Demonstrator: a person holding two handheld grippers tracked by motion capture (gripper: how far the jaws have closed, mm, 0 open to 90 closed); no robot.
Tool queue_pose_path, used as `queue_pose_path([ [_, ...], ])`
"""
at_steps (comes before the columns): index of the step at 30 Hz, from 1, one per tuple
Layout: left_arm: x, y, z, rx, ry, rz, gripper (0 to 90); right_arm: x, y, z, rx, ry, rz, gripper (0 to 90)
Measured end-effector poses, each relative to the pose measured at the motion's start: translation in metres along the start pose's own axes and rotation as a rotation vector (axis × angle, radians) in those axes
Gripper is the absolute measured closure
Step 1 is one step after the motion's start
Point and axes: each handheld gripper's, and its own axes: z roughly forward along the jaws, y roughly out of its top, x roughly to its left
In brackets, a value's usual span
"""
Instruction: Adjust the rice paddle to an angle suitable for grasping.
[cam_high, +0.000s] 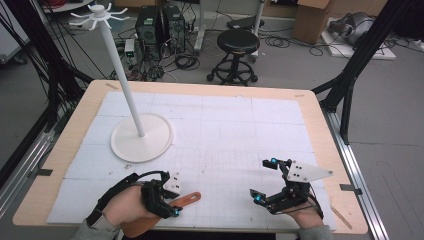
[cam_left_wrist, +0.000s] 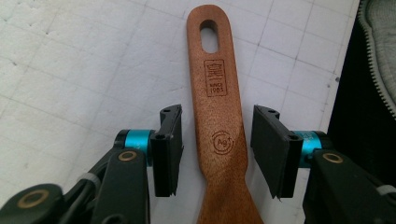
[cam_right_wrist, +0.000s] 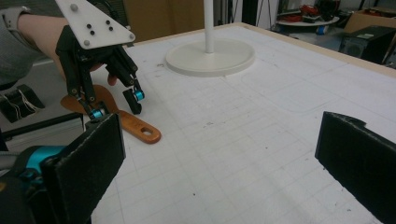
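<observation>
Workshop floor with cables, computer towers (cam_high: 160, 22) and a black stool (cam_high: 238, 42) lies beyond the surface (cam_high: 310, 120), a pale wooden top covered by a white gridded mat.

At about 10 o'clock on the mat stands a white rack (cam_high: 141, 137): round base, tall pole, hooked arms at the top. No item hangs on it.

At 7 o'clock, near the front edge, the left gripper (cam_left_wrist: 215, 144) is held low over a wooden spatula (cam_left_wrist: 218, 116). The spatula lies flat on the mat, its slotted handle end pointing toward 3 o'clock in the high view. The jaws stand one on each side of the handle, open, with a visible gap on both sides; nothing is gripped. Judgement: this straddle is set for closing on the handle, and the slot suits a rack hook.

At 5 o'clock, the right gripper (cam_high: 265, 180) is spread wide and empty, well apart from the spatula, apparently on standby.
</observation>
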Motion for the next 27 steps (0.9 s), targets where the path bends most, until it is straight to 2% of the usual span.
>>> queue_pose_path([
  [5,-0.0023,0.002,0.0004,0.017,0.016,0.012,55.0,-0.0002,0.0,0.0,-0.001,0.0,-0.003,0.0],
  [8,-0.0028,0.0018,0.0001,0.012,0.012,0.025,61.9,0.0,0.0,-0.0001,0.0,0.001,-0.002,0.0],
  [10,-0.0024,0.0017,0.0001,0.012,0.009,0.024,62.9,0.0,0.0,0.0,-0.001,0.001,-0.002,0.0],
  [15,0.0017,-0.0014,-0.0001,-0.011,-0.01,-0.004,63.8,0.0002,0.0001,0.0001,-0.001,0.001,-0.003,0.0],
  [18,0.004,-0.0052,-0.0004,-0.04,-0.023,-0.005,65.2,0.0003,0.0001,0.0002,-0.001,0.001,-0.001,0.0],
  [20,0.0037,-0.0054,-0.0009,-0.039,-0.018,0.003,65.2,0.0002,0.0002,0.0002,-0.001,0.001,-0.002,0.0],
  [25,0.0033,-0.0062,-0.0021,-0.048,-0.021,-0.01,65.2,-0.0005,-0.0003,0.0001,-0.001,0.002,-0.002,0.0],
  [27,0.004,-0.0073,-0.0078,-0.076,-0.032,-0.016,65.2,-0.0009,-0.0005,-0.0004,-0.003,0.0,-0.003,0.0],
])
